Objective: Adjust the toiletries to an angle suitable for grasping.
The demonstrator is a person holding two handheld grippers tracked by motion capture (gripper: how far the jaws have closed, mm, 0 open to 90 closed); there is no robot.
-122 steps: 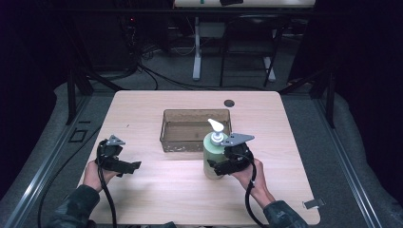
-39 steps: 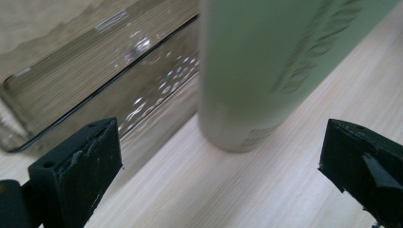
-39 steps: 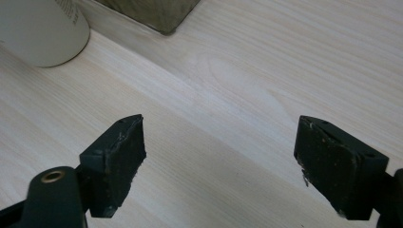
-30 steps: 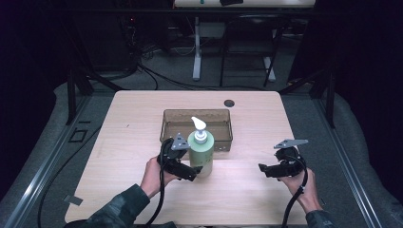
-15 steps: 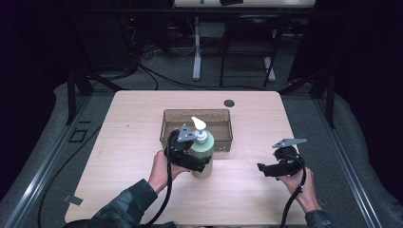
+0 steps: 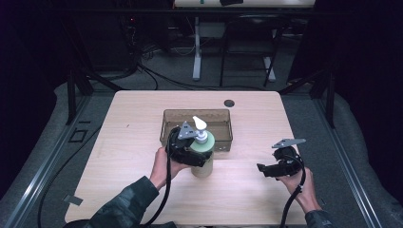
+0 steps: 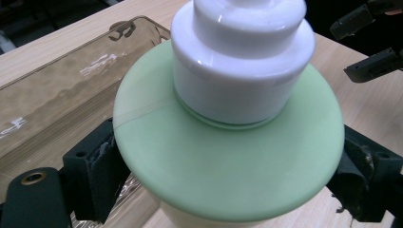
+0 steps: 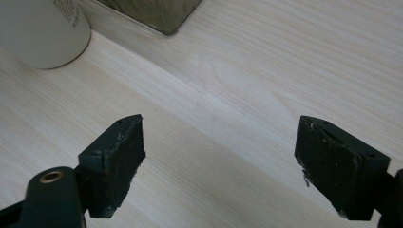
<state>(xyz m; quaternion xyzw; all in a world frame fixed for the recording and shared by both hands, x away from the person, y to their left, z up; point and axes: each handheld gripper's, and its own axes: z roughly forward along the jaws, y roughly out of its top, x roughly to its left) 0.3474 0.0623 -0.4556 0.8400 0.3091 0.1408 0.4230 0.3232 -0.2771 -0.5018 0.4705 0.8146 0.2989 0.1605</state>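
A pale green soap bottle (image 6: 204,167) with a white pump head (image 6: 198,124) stands upright on the table, just in front of the clear brown tray (image 6: 195,112). My left gripper (image 6: 199,159) reaches it from the left. Its jaws have just been closing and now sit against both sides of the bottle (image 7: 228,156) below the shoulder. My right gripper (image 6: 260,168) rests low over the table to the right, apart from the bottle, open with bare wood between its jaws (image 8: 221,161). The bottle's base (image 8: 43,33) shows at the upper left of the right gripper view.
The tray (image 7: 57,99) lies right behind the bottle, and its corner (image 8: 157,12) is near my right gripper. A dark round hole (image 6: 229,103) sits near the table's far edge. Cables and table legs fill the dark floor beyond.
My left gripper has pushed in around the bottle and its jaws have drawn in onto it. The right gripper has stayed where it was.
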